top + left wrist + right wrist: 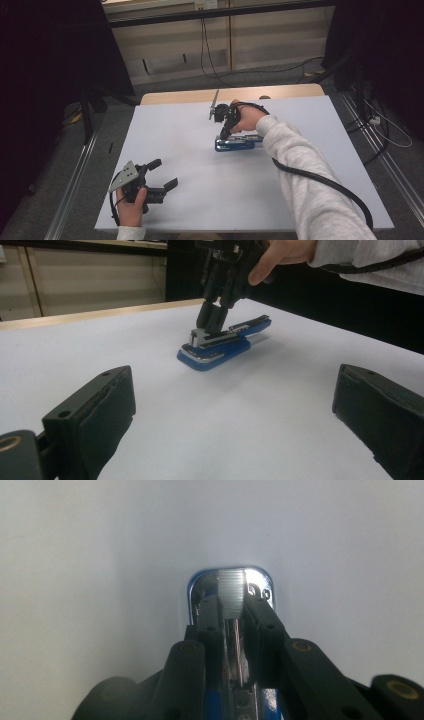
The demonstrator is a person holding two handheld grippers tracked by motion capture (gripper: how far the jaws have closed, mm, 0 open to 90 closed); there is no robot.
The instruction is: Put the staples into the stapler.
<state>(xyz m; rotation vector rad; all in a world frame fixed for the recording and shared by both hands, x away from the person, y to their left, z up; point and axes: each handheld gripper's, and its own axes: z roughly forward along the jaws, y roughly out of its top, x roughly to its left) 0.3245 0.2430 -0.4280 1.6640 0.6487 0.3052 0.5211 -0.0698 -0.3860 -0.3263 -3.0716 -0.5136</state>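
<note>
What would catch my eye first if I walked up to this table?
Probably the blue stapler lying opened right of the white table's middle, with the right gripper closed narrowly on its metal staple channel. Nearer the person, the left gripper rests wide open on the table.

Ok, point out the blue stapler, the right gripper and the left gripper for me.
blue stapler [202, 361]: left gripper view, on its blue base at the near end.
right gripper [223, 135]: high view, between its fingertips at the stapler.
left gripper [163, 175]: high view, midway between its open fingertips.
</note>
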